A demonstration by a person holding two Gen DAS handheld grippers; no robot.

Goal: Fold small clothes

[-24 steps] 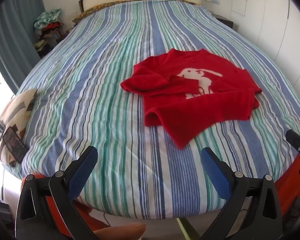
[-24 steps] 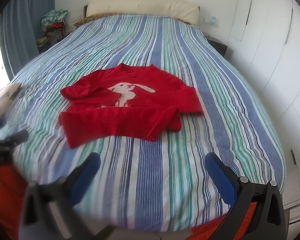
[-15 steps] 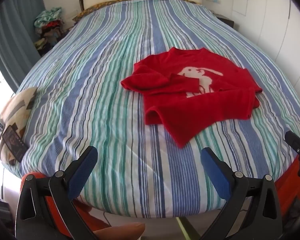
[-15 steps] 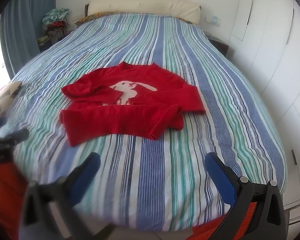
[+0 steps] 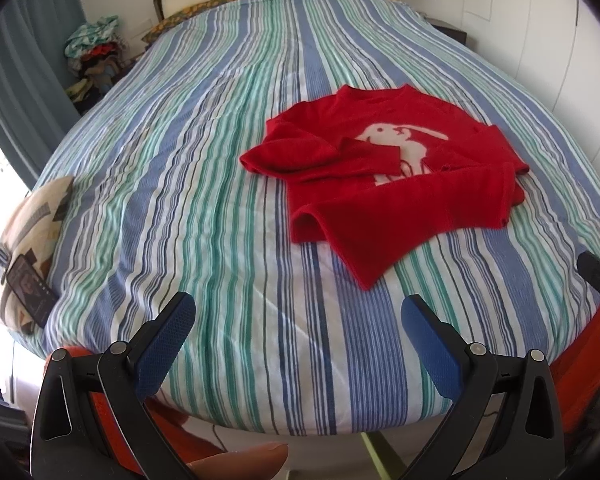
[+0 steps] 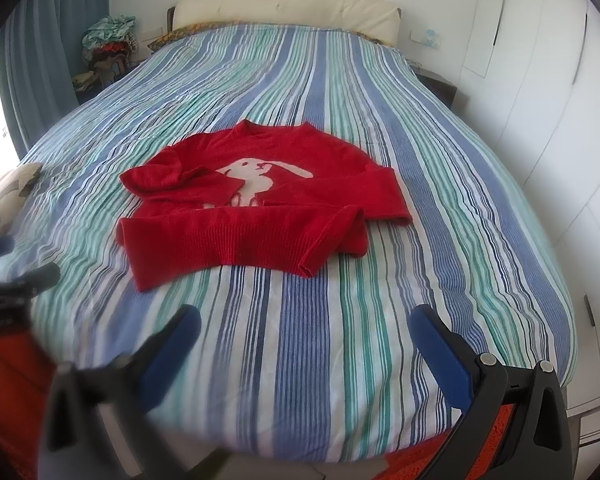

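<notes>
A small red sweater (image 5: 384,172) (image 6: 260,200) with a white rabbit on its chest lies face up on the striped bed cover (image 5: 204,184) (image 6: 440,184). Its hem points toward me and both sleeves are folded in over the body. My left gripper (image 5: 296,312) hangs open above the near edge of the bed, short of the sweater's hem corner, with nothing between its blue pads. My right gripper (image 6: 304,328) is open too, over the bed's near edge below the hem. The other gripper's tip (image 5: 598,276) (image 6: 24,280) shows at each view's side.
A patterned cushion (image 5: 32,240) with a dark phone-like thing on it lies at the bed's left corner. A pile of clothes (image 5: 92,60) stands by the curtain at the far left. White wardrobe doors (image 6: 540,100) run along the right. A cream headboard (image 6: 284,8) closes the far end.
Both grippers have drifted slightly toward the bed, so the sweater sits a little nearer in both views. The sweater has not moved.
</notes>
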